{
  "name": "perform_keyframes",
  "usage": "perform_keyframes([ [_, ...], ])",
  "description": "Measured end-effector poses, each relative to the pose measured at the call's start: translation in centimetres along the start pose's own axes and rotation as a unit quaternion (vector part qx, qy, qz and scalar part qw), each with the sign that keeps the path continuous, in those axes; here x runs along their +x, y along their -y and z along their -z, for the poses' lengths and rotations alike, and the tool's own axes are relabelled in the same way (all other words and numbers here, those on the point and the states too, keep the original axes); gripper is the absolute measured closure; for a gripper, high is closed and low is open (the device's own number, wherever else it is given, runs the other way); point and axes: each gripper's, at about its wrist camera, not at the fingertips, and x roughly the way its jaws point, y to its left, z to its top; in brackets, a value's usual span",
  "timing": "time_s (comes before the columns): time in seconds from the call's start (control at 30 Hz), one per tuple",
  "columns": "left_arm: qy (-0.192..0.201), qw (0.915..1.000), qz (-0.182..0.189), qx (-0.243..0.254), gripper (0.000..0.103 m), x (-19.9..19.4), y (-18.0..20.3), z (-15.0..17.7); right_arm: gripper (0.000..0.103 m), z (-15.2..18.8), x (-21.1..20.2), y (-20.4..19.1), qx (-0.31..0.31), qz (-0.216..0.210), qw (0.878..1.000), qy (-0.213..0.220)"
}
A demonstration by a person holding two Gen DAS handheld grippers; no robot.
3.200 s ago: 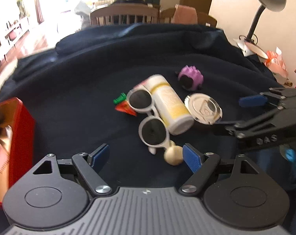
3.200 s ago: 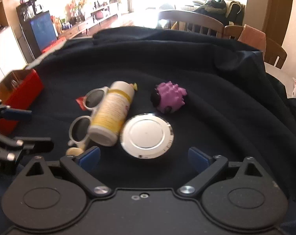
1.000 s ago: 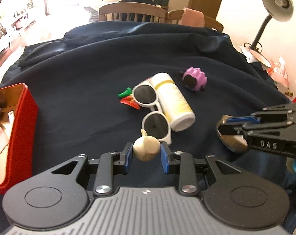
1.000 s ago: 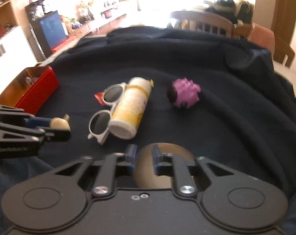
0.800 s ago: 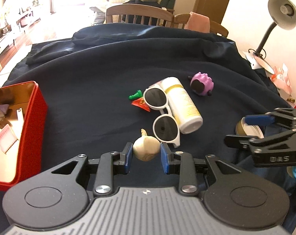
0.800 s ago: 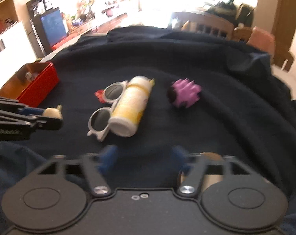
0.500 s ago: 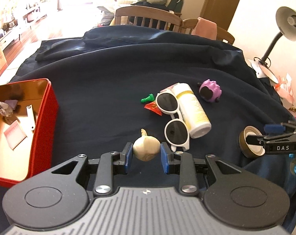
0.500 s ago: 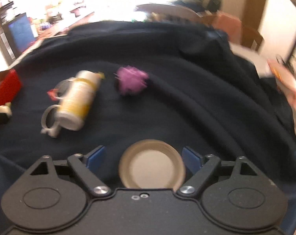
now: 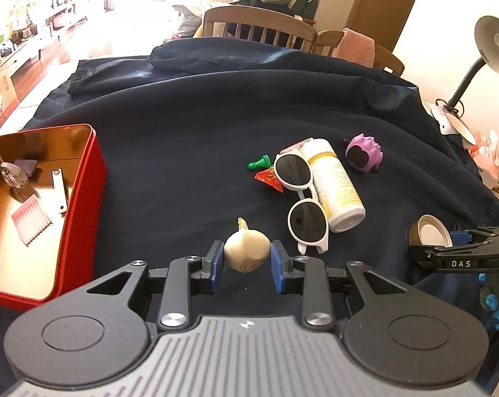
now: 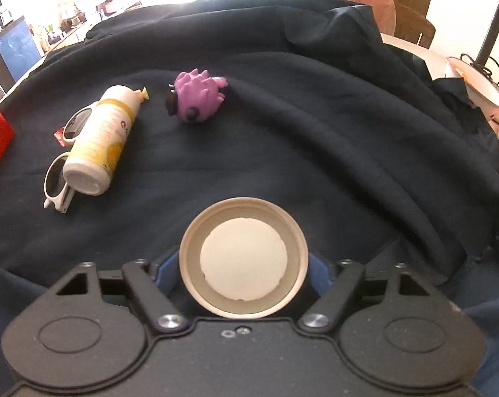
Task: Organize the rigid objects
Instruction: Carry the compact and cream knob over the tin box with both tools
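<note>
Left gripper (image 9: pixel 246 262) clenched on garlic-shaped piece (image 9: pixel 247 250), likely bound for red tin (image 9: pixel 84 178) far left; right gripper (image 10: pixel 243 273) jaws just narrowing around lid (image 10: pixel 243 262), contact unclear

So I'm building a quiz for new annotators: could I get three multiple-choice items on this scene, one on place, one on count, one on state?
1. What lies against the white-framed sunglasses?
A white-and-yellow bottle
B red tin
C desk lamp

2. How many dark lenses do the sunglasses show?
A one
B two
C three

3. The left gripper is:
A empty
B shut on the beige garlic-shaped bulb
C holding the purple spiky toy

Answers: 1 A, the white-and-yellow bottle lies alongside the frame; 2 B, both lenses face up; 3 B, blue pads press both the bulb's sides.
</note>
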Motion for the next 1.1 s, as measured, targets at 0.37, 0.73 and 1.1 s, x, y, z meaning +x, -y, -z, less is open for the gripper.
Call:
perform_keyframes([
  [0.37,-0.001,0.9997,0.005,-0.025,0.074,-0.6,-2.3,-0.4,0.027,-1.1,-3.2,-2.1,-0.009,-0.011,1.0,0.018],
  [0.73,0.015,0.9993,0.01,-0.031,0.074,-2.9,-6.4,-1.4,0.027,-4.0,-8.8,-9.9,-0.044,-0.084,0.994,0.061],
  [1.1,0.02,0.9991,0.014,-0.035,0.074,-5.2,-12.5,-1.5,0.027,-5.9,-9.9,-20.0,-0.085,-0.126,0.985,0.083],
])
